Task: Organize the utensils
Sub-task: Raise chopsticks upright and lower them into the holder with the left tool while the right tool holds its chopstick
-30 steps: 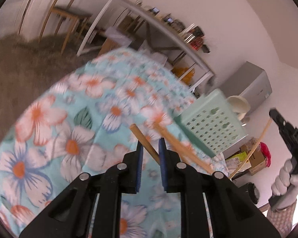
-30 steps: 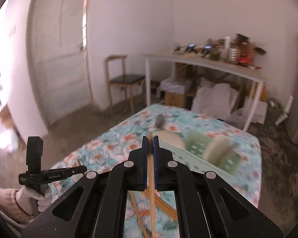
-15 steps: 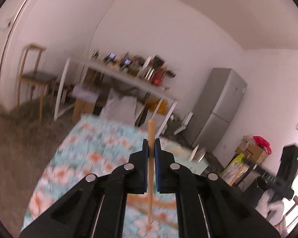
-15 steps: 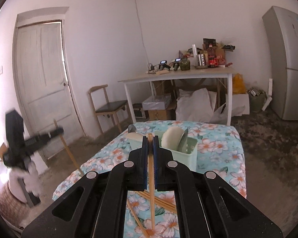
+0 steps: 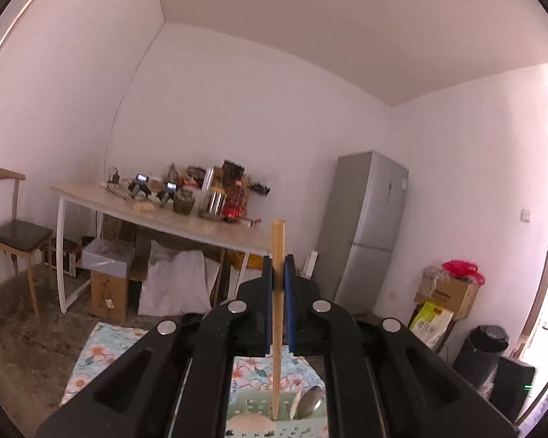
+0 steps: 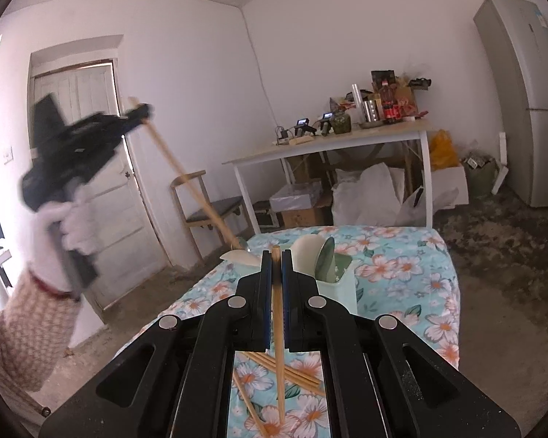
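Left gripper (image 5: 278,273) clamps a long wooden chopstick (image 5: 277,314) upright, lower tip over the pale green plastic utensil basket (image 5: 259,407). Right gripper (image 6: 276,270) pinches a second wooden chopstick (image 6: 278,332), tip near loose chopsticks (image 6: 292,368) on the floral tablecloth (image 6: 394,255).

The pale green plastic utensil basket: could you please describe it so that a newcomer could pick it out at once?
Start from the table under the turquoise floral tablecloth. The pale green plastic utensil basket stands on it just beyond the right gripper, which pinches a wooden chopstick. It is the only upright container there, holding a cream ladle and a metal spoon, while loose chopsticks lie flat on the cloth.
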The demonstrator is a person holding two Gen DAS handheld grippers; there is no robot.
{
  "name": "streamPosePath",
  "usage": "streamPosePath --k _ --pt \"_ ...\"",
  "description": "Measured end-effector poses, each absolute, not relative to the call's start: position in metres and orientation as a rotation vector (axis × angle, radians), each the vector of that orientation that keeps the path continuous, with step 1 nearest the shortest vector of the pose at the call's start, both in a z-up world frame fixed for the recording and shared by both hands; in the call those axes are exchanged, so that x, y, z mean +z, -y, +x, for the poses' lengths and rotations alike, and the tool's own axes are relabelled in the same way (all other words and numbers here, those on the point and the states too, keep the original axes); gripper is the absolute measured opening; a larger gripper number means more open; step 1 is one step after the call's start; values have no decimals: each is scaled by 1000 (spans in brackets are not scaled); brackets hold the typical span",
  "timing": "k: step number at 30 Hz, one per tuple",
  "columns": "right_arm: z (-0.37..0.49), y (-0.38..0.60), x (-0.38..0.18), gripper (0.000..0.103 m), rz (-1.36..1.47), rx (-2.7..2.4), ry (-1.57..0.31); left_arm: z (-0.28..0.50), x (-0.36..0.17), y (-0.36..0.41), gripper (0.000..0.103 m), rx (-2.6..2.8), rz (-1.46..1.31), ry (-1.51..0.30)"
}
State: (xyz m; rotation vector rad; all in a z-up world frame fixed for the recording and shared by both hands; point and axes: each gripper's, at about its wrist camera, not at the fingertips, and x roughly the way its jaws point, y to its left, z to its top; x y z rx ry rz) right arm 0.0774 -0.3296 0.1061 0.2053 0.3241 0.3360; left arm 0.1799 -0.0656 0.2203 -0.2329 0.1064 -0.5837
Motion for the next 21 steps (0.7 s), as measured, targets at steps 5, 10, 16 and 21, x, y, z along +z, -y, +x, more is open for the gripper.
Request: streamPosePath --k 5,10,16,21 --pt "80 339 104 3 228 350 -329 223 188 107 5 -576 -157 -195" --pt "82 342 103 3 246 370 -339 248 154 129 5 -558 -129 -282" --pt "80 337 106 3 229 380 -344 257 133 128 13 -533 -151 -372" --pt "80 334 113 3 214 366 -342 242 139 114 41 -527 -177 -353"
